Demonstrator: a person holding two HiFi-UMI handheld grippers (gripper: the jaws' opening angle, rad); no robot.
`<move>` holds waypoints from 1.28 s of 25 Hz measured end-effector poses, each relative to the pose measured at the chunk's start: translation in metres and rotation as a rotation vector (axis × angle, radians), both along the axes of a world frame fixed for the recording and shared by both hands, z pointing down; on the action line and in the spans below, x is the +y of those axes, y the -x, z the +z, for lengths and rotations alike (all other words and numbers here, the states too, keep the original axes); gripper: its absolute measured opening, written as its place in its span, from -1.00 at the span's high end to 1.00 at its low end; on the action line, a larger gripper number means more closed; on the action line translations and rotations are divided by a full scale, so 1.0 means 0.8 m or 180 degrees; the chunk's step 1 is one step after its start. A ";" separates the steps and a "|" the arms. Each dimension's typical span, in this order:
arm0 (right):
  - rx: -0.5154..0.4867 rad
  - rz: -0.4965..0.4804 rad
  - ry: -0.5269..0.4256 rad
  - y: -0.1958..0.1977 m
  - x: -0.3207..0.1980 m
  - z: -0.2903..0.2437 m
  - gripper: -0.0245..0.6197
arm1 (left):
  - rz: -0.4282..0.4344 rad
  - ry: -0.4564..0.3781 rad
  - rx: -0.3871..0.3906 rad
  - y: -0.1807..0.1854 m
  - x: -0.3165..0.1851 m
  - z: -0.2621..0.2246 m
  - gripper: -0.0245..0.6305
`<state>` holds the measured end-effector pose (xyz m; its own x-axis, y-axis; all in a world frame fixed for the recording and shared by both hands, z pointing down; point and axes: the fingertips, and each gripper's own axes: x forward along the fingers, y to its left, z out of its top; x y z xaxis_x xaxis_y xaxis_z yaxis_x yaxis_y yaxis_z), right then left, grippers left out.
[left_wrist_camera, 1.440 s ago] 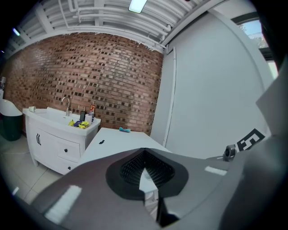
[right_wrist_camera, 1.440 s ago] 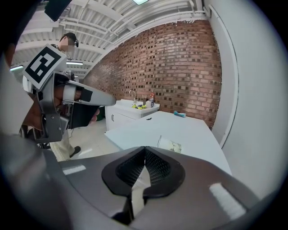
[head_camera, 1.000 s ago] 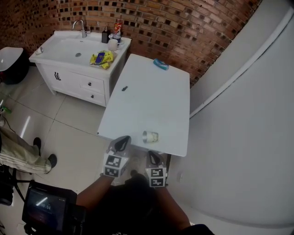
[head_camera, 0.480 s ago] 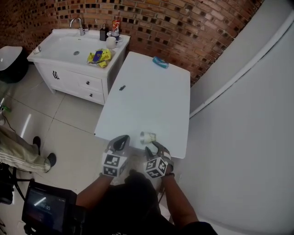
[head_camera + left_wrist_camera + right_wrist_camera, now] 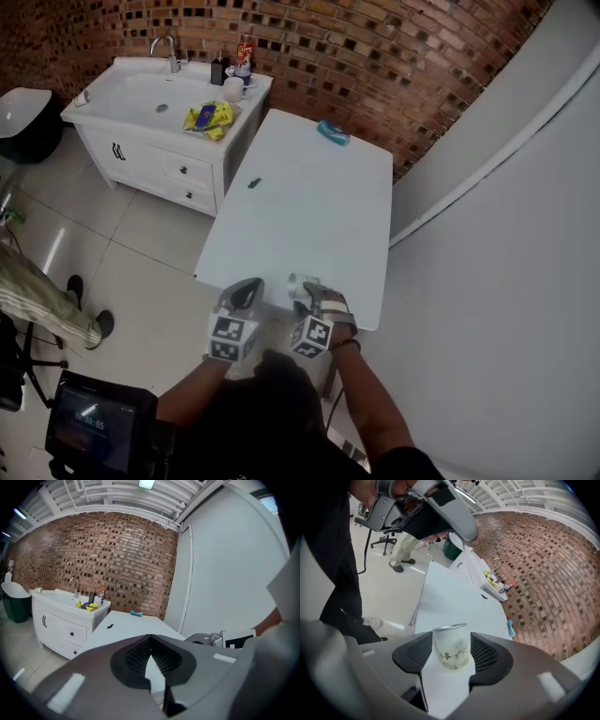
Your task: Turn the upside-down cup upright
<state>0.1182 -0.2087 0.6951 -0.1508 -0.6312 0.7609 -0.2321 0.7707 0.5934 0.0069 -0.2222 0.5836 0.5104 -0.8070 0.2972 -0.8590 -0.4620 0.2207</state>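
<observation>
The cup point(image 5: 450, 656) sits at the near edge of the white table point(image 5: 309, 187), close to its right corner. Only the right gripper view shows its silver rim, uppermost there, and the dark characters on its side. The head view gives just a pale shape. What it holds cannot be told. It stands between the jaws of the right gripper point(image 5: 451, 639), which have just been opening and now stand wide, pads just beside its walls. The left gripper point(image 5: 150, 638), at the table's edge left of the cup, has its jaws together on nothing.
</observation>
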 end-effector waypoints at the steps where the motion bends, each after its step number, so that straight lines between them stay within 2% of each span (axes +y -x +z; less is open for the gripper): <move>1: 0.0076 -0.0064 0.0003 0.001 -0.001 0.002 0.08 | -0.0001 0.0016 -0.0003 0.000 0.000 0.001 0.92; 5: 0.0374 -0.0282 0.0055 0.000 -0.005 0.016 0.05 | 0.0016 -0.0019 0.0022 -0.001 -0.001 0.000 0.92; 10: 0.0531 -0.0377 0.0099 0.000 -0.010 0.029 0.02 | -0.0005 0.0002 -0.0005 0.005 0.000 0.004 0.92; 21: 0.0705 -0.0509 0.0127 0.010 -0.018 0.038 -0.01 | 0.0009 0.0030 -0.0025 0.010 0.000 0.006 0.92; 32: 0.0660 -0.0518 0.0101 0.008 -0.021 0.031 0.00 | 0.0037 0.0009 -0.0035 0.006 -0.004 0.002 0.92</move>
